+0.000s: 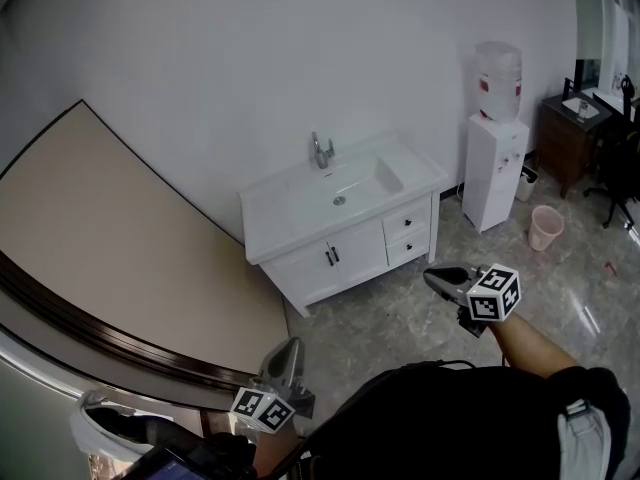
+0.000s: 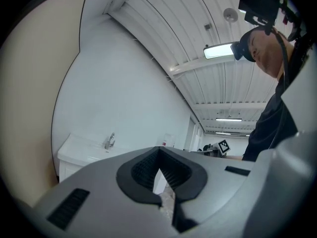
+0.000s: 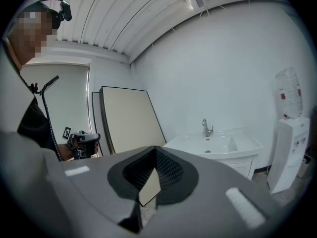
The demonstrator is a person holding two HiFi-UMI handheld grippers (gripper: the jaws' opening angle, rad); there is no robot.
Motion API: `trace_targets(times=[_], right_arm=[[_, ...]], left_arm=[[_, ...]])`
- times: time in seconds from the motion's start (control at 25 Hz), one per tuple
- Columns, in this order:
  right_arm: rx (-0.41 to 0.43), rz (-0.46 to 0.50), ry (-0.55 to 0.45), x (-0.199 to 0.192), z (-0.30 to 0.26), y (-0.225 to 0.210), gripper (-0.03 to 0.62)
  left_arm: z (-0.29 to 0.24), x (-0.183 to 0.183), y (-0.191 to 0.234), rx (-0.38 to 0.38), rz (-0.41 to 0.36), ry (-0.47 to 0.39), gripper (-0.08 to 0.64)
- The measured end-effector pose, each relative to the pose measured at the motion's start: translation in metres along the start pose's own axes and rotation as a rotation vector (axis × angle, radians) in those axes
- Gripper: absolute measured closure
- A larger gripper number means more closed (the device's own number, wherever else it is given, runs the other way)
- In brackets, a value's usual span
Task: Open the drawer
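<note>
A: Right gripper (image 1: pixel 433 275) first: jaws pressed together, nothing between them, held out in the air and pointing close to level.

B: And the left gripper (image 1: pixel 292 345)?

A: Same story, pads closed on nothing. It's tucked low by the person's body, further back than the right one.

B: So where's the target from that right gripper?

A: Ahead of it and lower, a touch to the right of the line it points along. The white vanity cabinet (image 1: pixel 305 268) stands against the wall. The two drawers (image 1: pixel 412 220) are stacked at the end of it nearest the right gripper, one over the other, beside the pair of doors.

B: Touching anything yet?

A: No, well apart. Open floor lies between the tips and the cabinet front.

B: Which hand takes it, you reckon?

A: The right, I'd say. It's the nearer, and the drawers sit on its side. Each front runs wide and flat with a small dark pull at its middle. So the jaws need to spread and come in square to the front, then the pull goes straight back toward the person.
</note>
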State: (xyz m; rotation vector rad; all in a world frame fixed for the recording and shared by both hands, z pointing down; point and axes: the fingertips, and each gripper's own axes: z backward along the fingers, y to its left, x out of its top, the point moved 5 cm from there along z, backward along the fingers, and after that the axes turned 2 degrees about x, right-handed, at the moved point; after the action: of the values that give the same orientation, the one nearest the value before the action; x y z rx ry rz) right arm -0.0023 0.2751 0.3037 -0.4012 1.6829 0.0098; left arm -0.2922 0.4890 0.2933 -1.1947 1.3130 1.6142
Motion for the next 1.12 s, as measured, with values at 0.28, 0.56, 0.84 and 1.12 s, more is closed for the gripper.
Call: trace_targets(times=[0.28,0.56,0.84,1.12], right_arm=[[0.020,-0.009,0.029,-0.005,-0.053,-0.006,0.595],[0.085,-0.013,0.031,0.011,-0.095,-0.052,0.595],[0.157,0.001,0.037,0.041,-0.121,-0.139,0.595],[0.211,0.029,0.038,0.072,-0.127,-0.223,0.595]], left_arm=[[-0.002,0.003,0.048,0.023,0.014,0.000,0.568],[-0.041,0.010,0.070,0.079,0.009,-0.003,0.568],[-0.115,0.016,0.066,0.143,-0.019,-0.026,0.568],[-0.202,0.015,0.054,0.168,-0.022,-0.048,0.568]])
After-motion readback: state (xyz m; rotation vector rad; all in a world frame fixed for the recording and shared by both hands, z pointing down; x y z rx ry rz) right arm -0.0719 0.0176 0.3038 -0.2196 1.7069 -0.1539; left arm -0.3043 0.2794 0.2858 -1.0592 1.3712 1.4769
